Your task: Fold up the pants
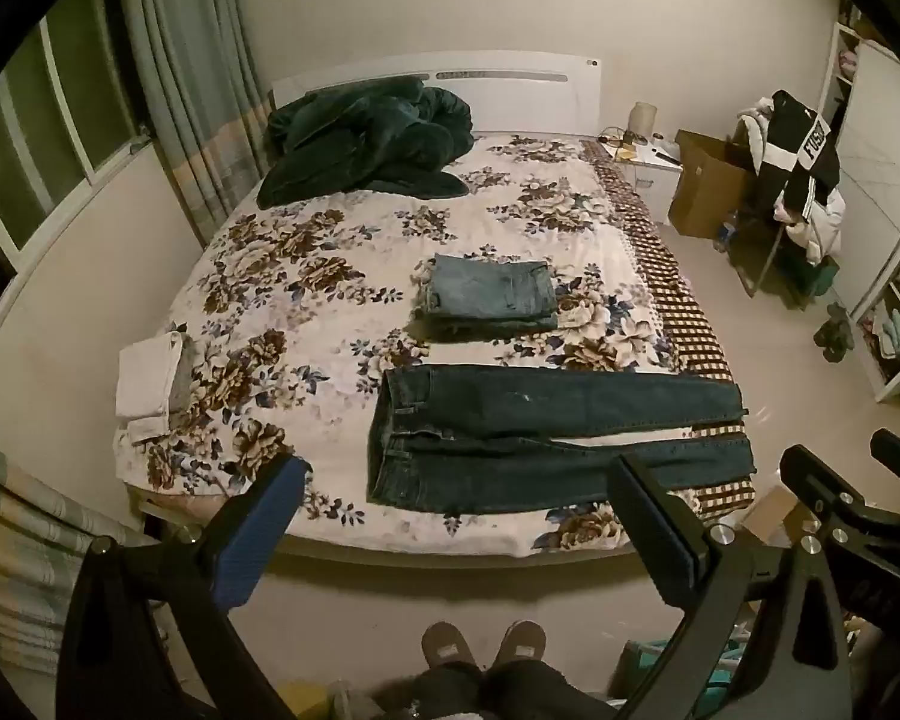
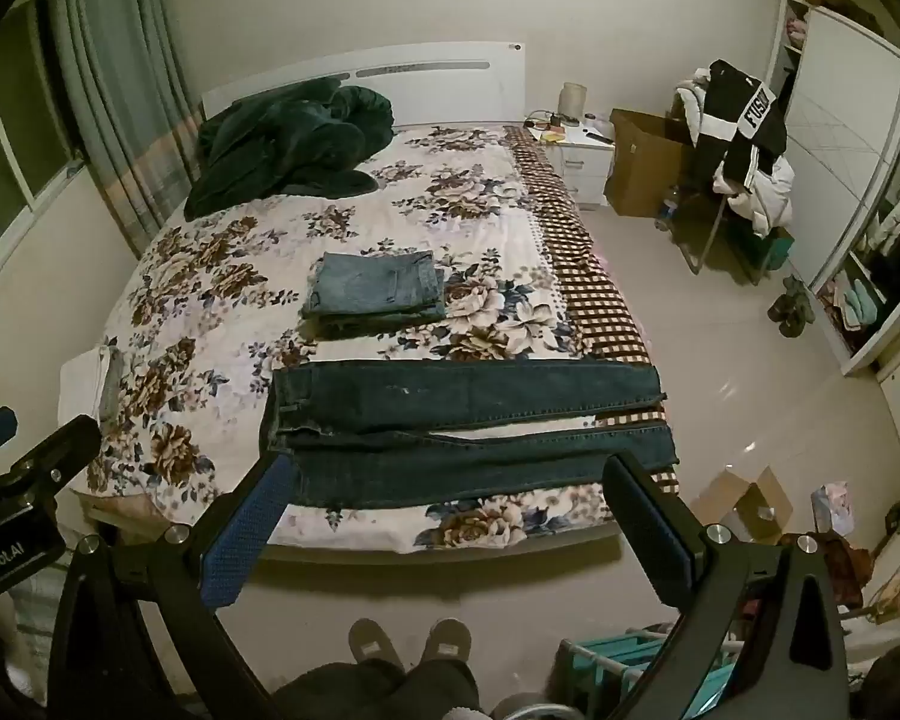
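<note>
Both grippers, left [image 1: 456,495] and right [image 2: 450,495], hang above the floor short of the bed [image 2: 510,531], jaws spread wide, holding nothing. Dark jeans [image 2: 468,420] lie flat along the near bed edge, legs pointing right. Beyond them sit folded jeans [image 2: 378,294]; farthest, a green blanket [image 2: 282,144].

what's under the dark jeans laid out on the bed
The dark jeans lie flat on the floral bedspread; their cuffs reach its checkered border. What the denim covers can't be seen.
</note>
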The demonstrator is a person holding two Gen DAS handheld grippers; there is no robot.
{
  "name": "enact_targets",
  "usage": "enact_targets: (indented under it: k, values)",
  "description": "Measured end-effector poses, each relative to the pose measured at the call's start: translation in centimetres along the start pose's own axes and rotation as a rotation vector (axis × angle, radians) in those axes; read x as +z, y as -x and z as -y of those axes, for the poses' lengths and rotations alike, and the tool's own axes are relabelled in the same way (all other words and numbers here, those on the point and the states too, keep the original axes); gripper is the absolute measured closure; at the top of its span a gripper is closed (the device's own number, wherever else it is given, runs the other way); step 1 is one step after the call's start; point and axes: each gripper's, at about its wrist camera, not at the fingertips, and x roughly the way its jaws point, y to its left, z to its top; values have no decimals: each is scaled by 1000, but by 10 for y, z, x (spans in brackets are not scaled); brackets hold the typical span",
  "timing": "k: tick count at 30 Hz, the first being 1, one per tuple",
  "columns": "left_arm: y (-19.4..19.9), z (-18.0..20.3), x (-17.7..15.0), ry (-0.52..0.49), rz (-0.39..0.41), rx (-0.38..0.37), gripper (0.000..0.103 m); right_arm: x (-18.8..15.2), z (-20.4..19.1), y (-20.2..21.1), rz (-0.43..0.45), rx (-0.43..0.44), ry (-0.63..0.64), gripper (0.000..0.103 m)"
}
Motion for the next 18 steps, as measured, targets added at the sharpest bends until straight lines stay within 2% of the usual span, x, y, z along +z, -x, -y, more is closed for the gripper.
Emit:
enact_targets:
  k: [18]
  values:
    - [4,-8,-4,-1,0,0,0,-4,-10,5,7,-8,9,0]
